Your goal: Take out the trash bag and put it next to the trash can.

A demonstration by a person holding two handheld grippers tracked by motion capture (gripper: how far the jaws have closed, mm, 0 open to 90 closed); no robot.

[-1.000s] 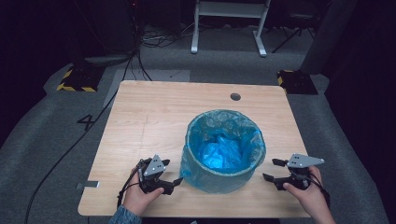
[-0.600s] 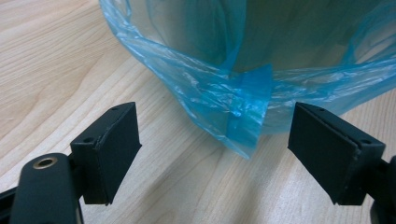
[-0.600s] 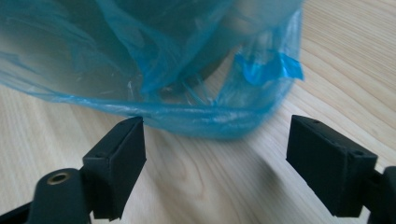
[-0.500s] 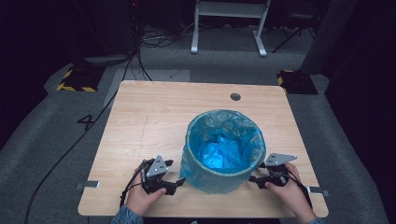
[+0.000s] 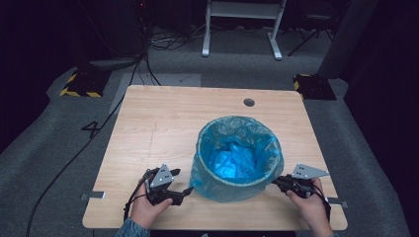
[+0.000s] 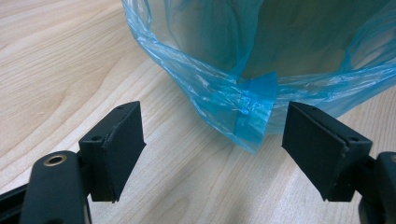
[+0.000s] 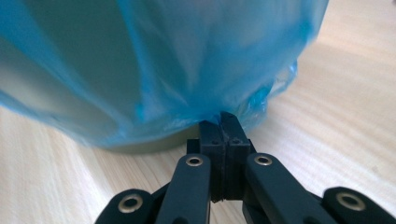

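A round bin lined with a blue plastic bag [image 5: 237, 158] stands on the wooden table [image 5: 163, 128], near its front edge. My left gripper [image 5: 190, 189] lies low at the bin's left foot. In the left gripper view it is open [image 6: 212, 128], and a hanging flap of the bag [image 6: 252, 107] dangles between the jaws without touching the pads. My right gripper [image 5: 274, 181] is at the bin's right foot. Its jaws have just been closing and now stand shut [image 7: 220, 119], pinching the bag's lower edge [image 7: 163, 65].
A small round hole [image 5: 249, 102] marks the table's far side. Around the table is grey carpet with cables, two yellow-and-black striped blocks [image 5: 79, 85] and a white frame [image 5: 242, 19] at the back. Bare wood lies left of and behind the bin.
My right gripper has moved left to the bin's foot and its jaws have closed on the bag's edge. The left hand has stayed where it was.
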